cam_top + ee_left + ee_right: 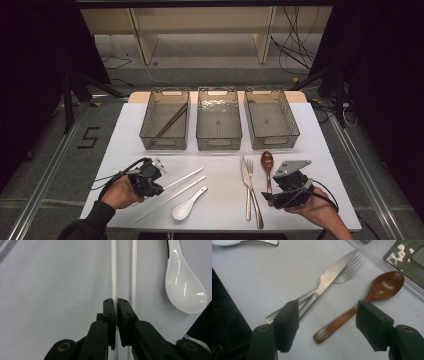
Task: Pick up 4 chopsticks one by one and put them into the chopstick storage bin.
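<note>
While wooden spoon (pixel 362 305) is straddled by spread right gripper (pixel 332 325) for grasping — white chopstick (pixel 114 270) pinched by left gripper (pixel 116 305), near table's front-left corner.

The surface (pixel 220 200) is plain white, and so are the two chopsticks (pixel 114 270) and the glossy spoon (pixel 183 290) at 3 o'clock of them; the knife (pixel 329 277) and fork (pixel 352 266) are bare silver metal, and the wooden spoon (pixel 384 287) at their 3 o'clock is reddish brown. At 12 o'clock stand three smoky grey see-through bins (pixel 218 120), the middle one ripple-patterned, the left one with dark brown chopsticks (pixel 171 121). Both grippers' jaws are matt black with brass-coloured rivets, and the right gripper (pixel 292 187) carries a grey plate.
</note>
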Available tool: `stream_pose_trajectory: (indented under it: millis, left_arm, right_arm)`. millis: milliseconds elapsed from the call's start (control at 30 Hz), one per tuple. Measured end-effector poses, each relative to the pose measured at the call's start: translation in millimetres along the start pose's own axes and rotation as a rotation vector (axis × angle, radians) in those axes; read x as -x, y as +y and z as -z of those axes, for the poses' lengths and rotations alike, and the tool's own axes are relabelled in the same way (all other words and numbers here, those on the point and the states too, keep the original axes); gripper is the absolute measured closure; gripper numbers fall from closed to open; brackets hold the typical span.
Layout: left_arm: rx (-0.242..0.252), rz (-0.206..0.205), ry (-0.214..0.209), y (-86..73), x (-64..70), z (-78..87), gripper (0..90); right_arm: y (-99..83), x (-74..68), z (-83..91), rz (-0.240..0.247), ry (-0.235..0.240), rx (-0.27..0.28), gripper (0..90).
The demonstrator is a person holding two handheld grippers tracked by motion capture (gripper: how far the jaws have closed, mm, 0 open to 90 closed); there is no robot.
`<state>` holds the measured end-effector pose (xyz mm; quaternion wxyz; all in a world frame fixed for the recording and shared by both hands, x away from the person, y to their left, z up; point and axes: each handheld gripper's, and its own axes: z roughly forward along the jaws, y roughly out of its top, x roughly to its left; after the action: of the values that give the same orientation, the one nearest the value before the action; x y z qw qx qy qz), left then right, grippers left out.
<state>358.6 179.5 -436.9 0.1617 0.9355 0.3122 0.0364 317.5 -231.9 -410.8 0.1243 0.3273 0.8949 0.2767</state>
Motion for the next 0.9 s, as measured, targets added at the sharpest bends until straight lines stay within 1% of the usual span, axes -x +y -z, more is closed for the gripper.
stream_pose_trajectory:
  millis: [100,167,200,300,333,367,433,500,533,600,700,733,767,800,867,900]
  left_arm:
    - [0.018,0.004,0.002,0.8,1.5,3.2,85.0]
    - [0.020,-0.009,0.001,1.8,2.3,6.4,85.1]
    - [0.029,-0.007,0.000,2.1,3.2,7.5,85.0]
    - [0.037,-0.021,0.002,3.9,6.8,11.3,85.0]
    - [0.042,-0.028,0.003,5.2,9.4,13.1,85.0]
    - [0.045,-0.039,-0.009,6.9,12.2,15.1,85.1]
    - [0.053,-0.063,-0.013,10.9,18.3,18.3,85.1]
    - [0.071,-0.074,-0.026,14.5,24.6,20.5,85.1]
    - [0.072,-0.089,-0.038,16.3,27.3,21.6,85.0]
    - [0.078,-0.108,-0.046,20.2,33.7,23.0,85.1]
    - [0.087,-0.134,-0.072,25.9,43.0,22.1,85.0]
    - [0.083,-0.146,-0.077,28.0,45.9,21.7,85.1]
    - [0.090,-0.153,-0.084,29.6,49.0,21.0,85.1]
    - [0.087,-0.165,-0.093,31.4,51.8,21.0,85.1]
    - [0.096,-0.182,-0.099,34.5,57.3,20.8,85.0]
    - [0.091,-0.191,-0.106,35.9,59.8,21.0,85.0]
  right_arm:
    - [0.0,0.1,-0.1,0.002,-0.001,0.002,36.2]
    - [0.0,0.3,0.2,0.002,-0.001,0.002,36.2]
    - [0.0,0.3,0.2,0.002,-0.001,0.002,36.2]
    - [0.3,-0.2,0.5,0.002,0.000,0.005,36.2]
    - [0.5,-0.5,0.6,0.001,0.003,0.008,36.2]
    - [0.7,-0.6,0.7,0.008,0.004,0.011,36.2]
    - [1.9,-2.2,0.6,0.004,0.014,0.018,36.2]
    - [3.7,-4.2,0.3,0.018,0.019,0.021,36.1]
    - [5.0,-5.7,0.3,0.023,0.022,0.026,36.1]
    - [7.6,-8.5,0.3,0.042,0.026,0.034,36.1]
    - [12.7,-14.2,-1.1,0.068,0.036,0.046,35.9]
    - [14.6,-16.3,-1.6,0.081,0.043,0.047,35.9]
    - [16.7,-18.3,-2.4,0.095,0.043,0.050,35.8]
    - [18.9,-20.4,-3.6,0.106,0.048,0.053,35.8]
    - [23.2,-24.4,-6.1,0.130,0.058,0.054,35.6]
    - [25.1,-26.7,-7.4,0.140,0.062,0.056,35.6]
